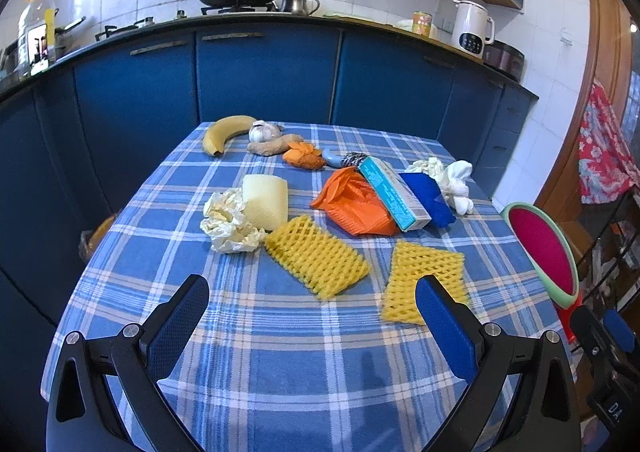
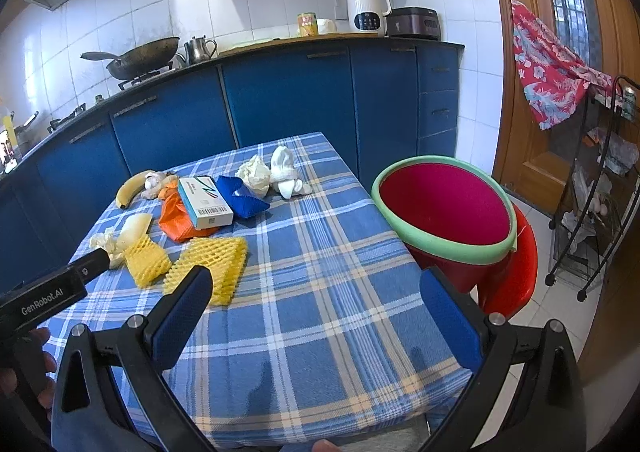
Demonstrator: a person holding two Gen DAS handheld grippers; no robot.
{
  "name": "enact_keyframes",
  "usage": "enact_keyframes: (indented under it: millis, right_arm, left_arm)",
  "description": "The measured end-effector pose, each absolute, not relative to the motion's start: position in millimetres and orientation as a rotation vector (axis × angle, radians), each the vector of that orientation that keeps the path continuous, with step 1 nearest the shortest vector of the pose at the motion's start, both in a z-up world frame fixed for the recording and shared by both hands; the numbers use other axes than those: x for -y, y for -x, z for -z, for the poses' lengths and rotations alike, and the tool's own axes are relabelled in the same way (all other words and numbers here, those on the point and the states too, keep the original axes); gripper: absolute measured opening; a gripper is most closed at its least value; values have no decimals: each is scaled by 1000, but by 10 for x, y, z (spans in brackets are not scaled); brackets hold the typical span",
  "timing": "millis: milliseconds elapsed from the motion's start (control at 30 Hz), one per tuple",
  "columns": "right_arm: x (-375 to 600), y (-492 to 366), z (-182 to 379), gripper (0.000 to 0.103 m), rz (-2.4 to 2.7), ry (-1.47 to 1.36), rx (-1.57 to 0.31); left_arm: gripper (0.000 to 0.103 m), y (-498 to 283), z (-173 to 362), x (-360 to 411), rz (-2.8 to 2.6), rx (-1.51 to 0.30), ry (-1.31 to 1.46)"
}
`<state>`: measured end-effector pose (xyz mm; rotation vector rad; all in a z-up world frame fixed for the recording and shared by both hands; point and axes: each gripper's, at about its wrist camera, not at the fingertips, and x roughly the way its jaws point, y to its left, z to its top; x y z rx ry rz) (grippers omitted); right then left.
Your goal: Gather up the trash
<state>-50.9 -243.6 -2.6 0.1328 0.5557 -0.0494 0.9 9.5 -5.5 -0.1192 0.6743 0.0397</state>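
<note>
- Trash lies scattered on the surface [image 1: 280, 352], which is covered with a blue plaid cloth.
- Two yellow foam nets: near net [image 1: 424, 286] just ahead of the left tongs' right finger; far net [image 1: 316, 262] beside it, toward the middle.
- Crumpled paper [image 1: 230, 221] touches a pale foam roll [image 1: 266, 199], left of the far net.
- Orange bag [image 1: 352, 203] lies under a box [image 1: 394, 191]; a blue pouch [image 1: 428, 193] leans beside the box.
- White wad [image 1: 456, 181] and a second paper ball [image 2: 254, 173] sit behind the pouch, near the far right edge.
- Far end: banana [image 1: 226, 131], garlic [image 1: 262, 130], ginger [image 1: 272, 145], orange peel [image 1: 302, 155].
- Bin [image 2: 444, 207], red inside with a green rim, stands off the right edge of the surface on a red stool [image 2: 520, 268].
- Left tongs [image 1: 312, 312]: jaws wide apart, empty, above the near part of the cloth.
- Right tongs [image 2: 316, 312]: jaws wide apart, empty, over the near right corner, with the bin just ahead to the right.
</note>
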Motion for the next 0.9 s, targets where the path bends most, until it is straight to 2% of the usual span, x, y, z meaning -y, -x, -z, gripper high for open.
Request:
enact_keyframes:
  millis: [333,900]
  right_arm:
    - [2478,215,60,102,62,-121,-591]
    - [2315,-689,-135,102,-73,-51,-674]
  left_arm:
    - [103,-281,74,-295,-84,-708,103]
    - [103,-1264,162,-610,-119,-835,77]
